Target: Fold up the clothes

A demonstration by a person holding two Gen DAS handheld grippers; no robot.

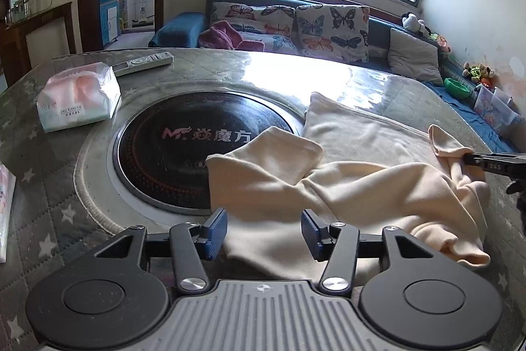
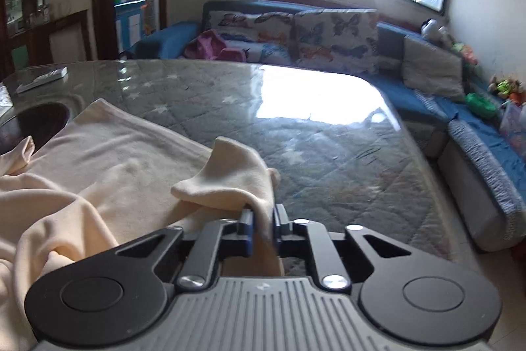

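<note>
Right wrist view: my right gripper (image 2: 263, 219) fingers are pinching the cream garment (image 2: 108, 153) at 12 o'clock; my left gripper (image 1: 264, 229) fingers are standing spread over it.

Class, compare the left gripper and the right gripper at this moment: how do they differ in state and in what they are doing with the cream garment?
The left gripper is open, blue pads apart above the cream garment, gripping nothing; the right gripper is shut on a fold of it. The left sits at the garment's near edge, by the round black cooktop; the right lifts cloth at the far side. Both are black with blue pads.
</note>
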